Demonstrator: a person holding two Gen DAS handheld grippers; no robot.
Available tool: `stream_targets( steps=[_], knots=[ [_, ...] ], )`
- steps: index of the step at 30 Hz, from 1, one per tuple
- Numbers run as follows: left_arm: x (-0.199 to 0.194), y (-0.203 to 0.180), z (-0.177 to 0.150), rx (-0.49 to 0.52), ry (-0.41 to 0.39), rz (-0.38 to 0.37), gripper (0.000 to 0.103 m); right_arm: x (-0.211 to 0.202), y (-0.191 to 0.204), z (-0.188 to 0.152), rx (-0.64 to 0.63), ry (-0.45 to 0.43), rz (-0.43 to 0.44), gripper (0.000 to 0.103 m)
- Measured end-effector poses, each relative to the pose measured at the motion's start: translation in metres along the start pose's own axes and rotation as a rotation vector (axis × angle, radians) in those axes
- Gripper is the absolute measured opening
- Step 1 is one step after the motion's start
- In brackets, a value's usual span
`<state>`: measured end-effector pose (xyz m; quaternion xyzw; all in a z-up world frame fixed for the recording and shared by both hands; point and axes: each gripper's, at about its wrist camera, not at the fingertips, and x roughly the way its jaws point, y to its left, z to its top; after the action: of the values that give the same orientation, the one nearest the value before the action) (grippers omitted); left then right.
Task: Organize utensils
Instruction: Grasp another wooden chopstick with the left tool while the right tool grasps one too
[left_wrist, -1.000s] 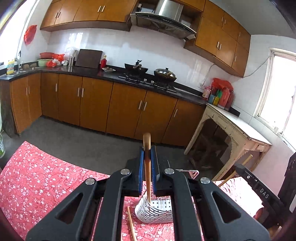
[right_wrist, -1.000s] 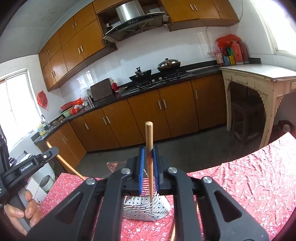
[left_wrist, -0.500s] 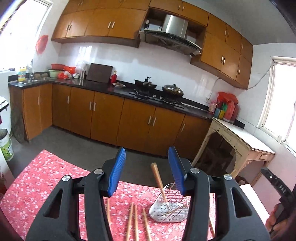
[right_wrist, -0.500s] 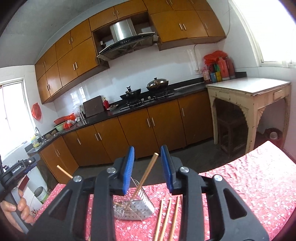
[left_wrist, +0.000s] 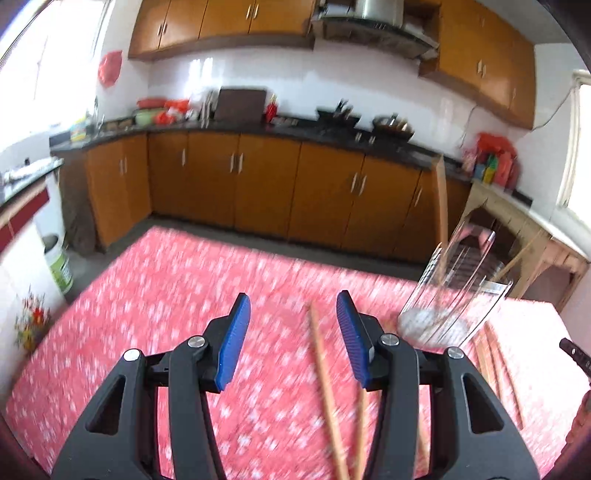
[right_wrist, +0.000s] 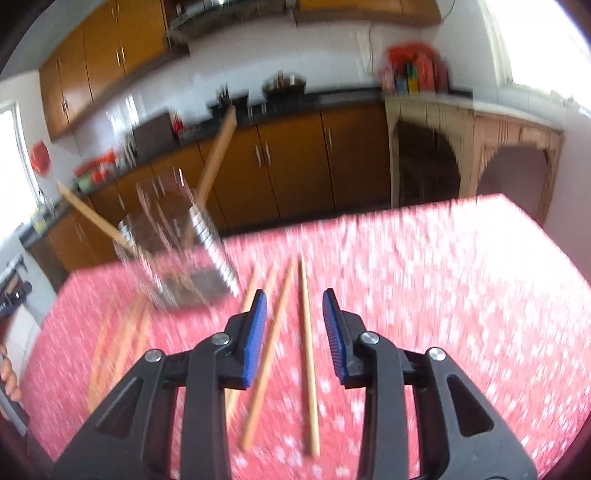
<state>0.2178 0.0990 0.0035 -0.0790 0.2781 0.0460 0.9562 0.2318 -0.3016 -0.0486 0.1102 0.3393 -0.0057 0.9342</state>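
Chopsticks that both grippers clamped upright a second ago now stand in the wire holder, and each gripper has let go. The left gripper and the right gripper show their blue pads well apart with nothing between them, and both have swung away from the holder toward the loose sticks on the red floral tablecloth. So one drop is done, and the work appears to be turning to the next pick; motion blur in both views suggests the hands are mid-swing.

From the right wrist, two chopsticks lean out of the holder in opposite directions, a pale chopstick lies on the cloth to the holder's right, in line with the open jaws, and a blurred cluster lies near the holder's left side. The left hand shows at the frame edge, far left of the holder.

The left wrist shows the holder from its other side, a brown chopstick lying on the cloth between the jaws, and more sticks just below the holder. Exact stick counts are lost to blur.
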Motion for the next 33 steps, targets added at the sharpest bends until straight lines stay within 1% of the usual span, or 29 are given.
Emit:
stream_targets(
  steps=[2,3,4,8,14,18,22,26,27,28,29,30,31,32,33],
  knots=[
    [0.007,0.006,-0.017,0.001,0.041,0.018,0.049,0.013,-0.002,-0.02,-0.016,0.064,-0.012,0.032],
    [0.012,0.009,-0.028,0.0,0.081,0.024,0.049,0.018,-0.002,-0.029,-0.023,0.093,-0.018,0.032],
    [0.016,0.008,-0.035,0.004,0.102,0.024,0.049,0.024,-0.002,-0.039,-0.031,0.128,-0.024,0.032],
    [0.021,0.008,-0.06,0.03,0.158,0.015,0.049,0.032,0.003,-0.061,-0.051,0.183,-0.032,0.032],
    [0.026,-0.003,-0.084,0.068,0.238,-0.021,0.048,0.033,0.009,-0.072,-0.078,0.202,-0.055,0.031],
    [0.031,-0.01,-0.095,0.092,0.275,-0.041,0.045,0.036,0.007,-0.076,-0.064,0.214,-0.055,0.03],
    [0.034,-0.02,-0.103,0.129,0.299,-0.043,0.042,0.033,0.003,-0.081,-0.079,0.206,-0.062,0.03],
    [0.038,-0.03,-0.109,0.159,0.328,-0.046,0.036,0.031,0.004,-0.082,-0.085,0.207,-0.066,0.03],
    [0.038,-0.033,-0.111,0.176,0.327,-0.034,0.035,0.031,0.005,-0.083,-0.091,0.205,-0.07,0.03],
    [0.038,-0.035,-0.112,0.188,0.326,-0.028,0.032,0.031,0.006,-0.084,-0.098,0.202,-0.078,0.026],
    [0.038,-0.037,-0.113,0.196,0.324,-0.023,0.023,0.03,0.007,-0.086,-0.11,0.197,-0.095,0.02],
    [0.038,-0.038,-0.113,0.207,0.323,-0.01,0.014,0.031,0.008,-0.086,-0.121,0.193,-0.103,0.008],
    [0.04,-0.039,-0.112,0.216,0.322,0.0,0.012,0.031,0.007,-0.086,-0.121,0.192,-0.101,0.008],
    [0.042,-0.037,-0.111,0.217,0.322,0.005,0.007,0.032,0.005,-0.085,-0.109,0.193,-0.099,0.008],
    [0.044,-0.035,-0.11,0.213,0.322,0.012,0.007,0.033,0.003,-0.083,-0.101,0.192,-0.105,0.008]
  ],
)
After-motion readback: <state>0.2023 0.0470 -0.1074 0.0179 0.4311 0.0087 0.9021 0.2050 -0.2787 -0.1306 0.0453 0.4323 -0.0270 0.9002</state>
